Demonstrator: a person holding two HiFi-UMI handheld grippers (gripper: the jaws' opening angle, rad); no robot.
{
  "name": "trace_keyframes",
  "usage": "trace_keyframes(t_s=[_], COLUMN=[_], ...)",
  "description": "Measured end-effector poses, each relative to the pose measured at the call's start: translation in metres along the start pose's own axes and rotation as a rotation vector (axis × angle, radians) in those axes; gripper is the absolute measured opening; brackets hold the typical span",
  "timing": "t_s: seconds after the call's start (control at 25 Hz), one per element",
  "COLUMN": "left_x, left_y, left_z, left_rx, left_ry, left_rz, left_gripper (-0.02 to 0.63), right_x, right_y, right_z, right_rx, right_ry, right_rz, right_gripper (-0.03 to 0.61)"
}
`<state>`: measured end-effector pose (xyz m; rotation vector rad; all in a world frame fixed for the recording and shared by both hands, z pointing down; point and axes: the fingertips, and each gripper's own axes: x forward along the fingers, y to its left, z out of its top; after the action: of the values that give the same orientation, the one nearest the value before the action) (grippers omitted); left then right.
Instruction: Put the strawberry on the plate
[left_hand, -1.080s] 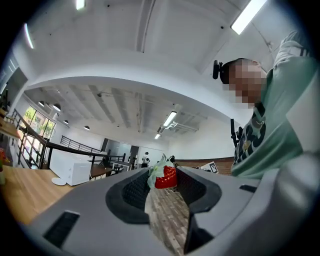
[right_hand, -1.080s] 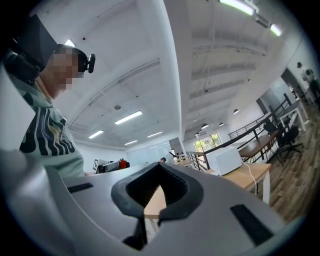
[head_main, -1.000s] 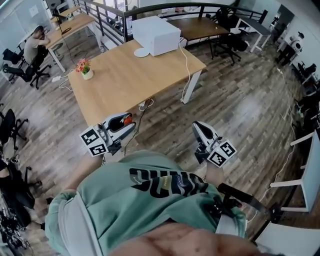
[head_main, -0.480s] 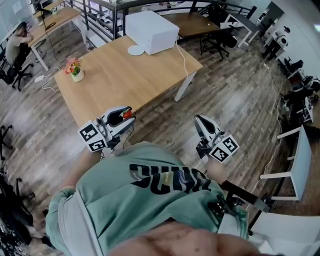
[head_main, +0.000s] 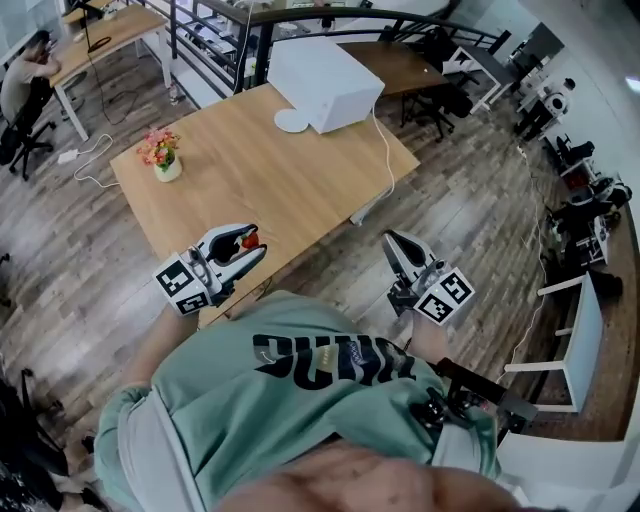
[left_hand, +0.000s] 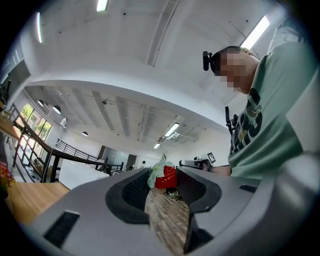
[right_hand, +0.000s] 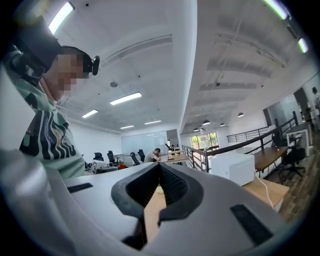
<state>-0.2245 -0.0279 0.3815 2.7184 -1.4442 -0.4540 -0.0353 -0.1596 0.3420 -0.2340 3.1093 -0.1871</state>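
The strawberry (left_hand: 167, 177) is pinched between the two dark pads of the left gripper (head_main: 252, 242), its pale green leaves turned toward the left jaw. The jaws stand partly apart, closed on the fruit. The head view shows only a small red spot at the jaw tips, held over the near edge of the wooden table (head_main: 250, 180). The left gripper view shows the fruit close up, with the wood-plank floor (left_hand: 167, 225) below it.

The white plate (head_main: 291, 120) lies at the far end of the table, just beside a white box (head_main: 325, 68) and well apart from the strawberry. A small pot of flowers (head_main: 163, 157) stands near the table's left edge.

The right gripper (right_hand: 159, 167) is off the table's side over the floor. Its jaws are narrowed until the tips meet, with nothing held. A pale shape in the slit below may be the plate.
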Motion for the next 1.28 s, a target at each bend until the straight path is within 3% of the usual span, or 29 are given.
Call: trace_keyframes(t_s=[0.32, 0.56, 0.72, 0.84, 1.04, 1.28], left_x=[-0.038, -0.028, 0.01, 0.058, 0.135, 0.175], left_y=[0.051, 0.068, 0.084, 0.091, 0.09, 0.096], left_z=[-0.002, -0.013, -0.012, -0.012, -0.033, -0.035], left_rx=[-0.009, 0.02, 0.081, 0.074, 0.074, 0.079], left_ry=[-0.018, 0.016, 0.023, -0.009, 0.039, 0.09], left_rz=[0.137, 0.279, 0.4, 0.491, 0.535, 0.561], left_gripper=[0.169, 0.169, 0.169, 0.169, 0.169, 0.169], right_x=[0.085, 0.118, 0.13, 0.127, 0.119, 0.123], right_y=[-0.011, -0.05, -0.101, -0.151, -0.216, -0.25], right_z=[-0.009, -0.02, -0.02, -0.013, -0.016, -0.034], right_rx=[-0.008, 0.032, 0.031, 0.039, 0.08, 0.14], right_ry=[0.055, 0.039, 0.018, 0.016, -0.004, 0.017], right_rz=[0.134, 0.275, 0.4, 0.483, 0.577, 0.626], right_gripper=[0.008, 0.007, 0.008, 0.008, 0.008, 0.008])
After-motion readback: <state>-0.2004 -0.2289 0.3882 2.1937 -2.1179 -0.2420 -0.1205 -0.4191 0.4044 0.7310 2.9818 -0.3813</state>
